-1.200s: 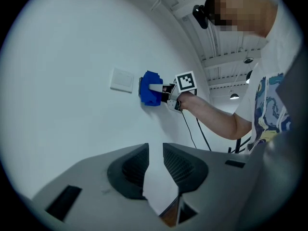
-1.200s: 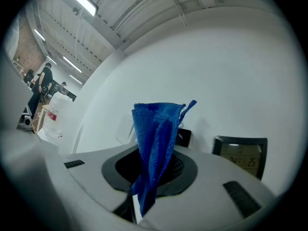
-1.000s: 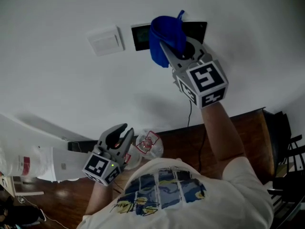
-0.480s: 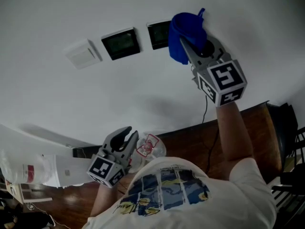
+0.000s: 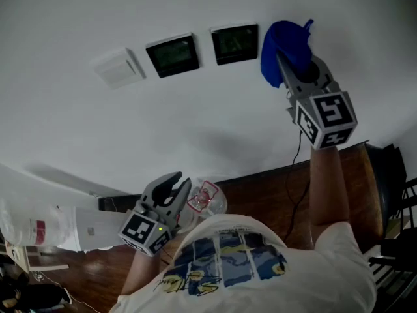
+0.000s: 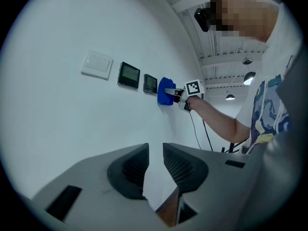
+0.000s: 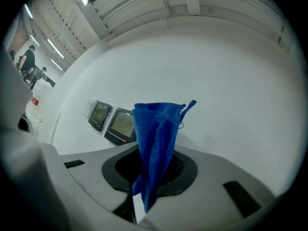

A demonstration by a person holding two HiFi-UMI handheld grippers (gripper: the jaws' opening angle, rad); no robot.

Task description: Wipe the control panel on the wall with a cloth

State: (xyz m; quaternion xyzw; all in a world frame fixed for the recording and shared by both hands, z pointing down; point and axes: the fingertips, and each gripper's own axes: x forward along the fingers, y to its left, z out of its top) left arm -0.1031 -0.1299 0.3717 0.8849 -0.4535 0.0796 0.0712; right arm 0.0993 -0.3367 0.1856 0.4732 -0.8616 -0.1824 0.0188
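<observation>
The right tongs (image 5: 290, 64) were clamped on the blue cloth (image 5: 285, 41) at the upper right, just right of the control panel (image 5: 234, 43) (two dark screens). The wipe probably called for flat, light contact. The right arm reached upward. The left tongs (image 5: 171, 188), slightly apart and empty, hung lower left.

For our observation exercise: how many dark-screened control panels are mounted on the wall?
2. The left panel sits just right of the white switch plate; the right panel lies between it and the blue cloth, which could hide another.
</observation>
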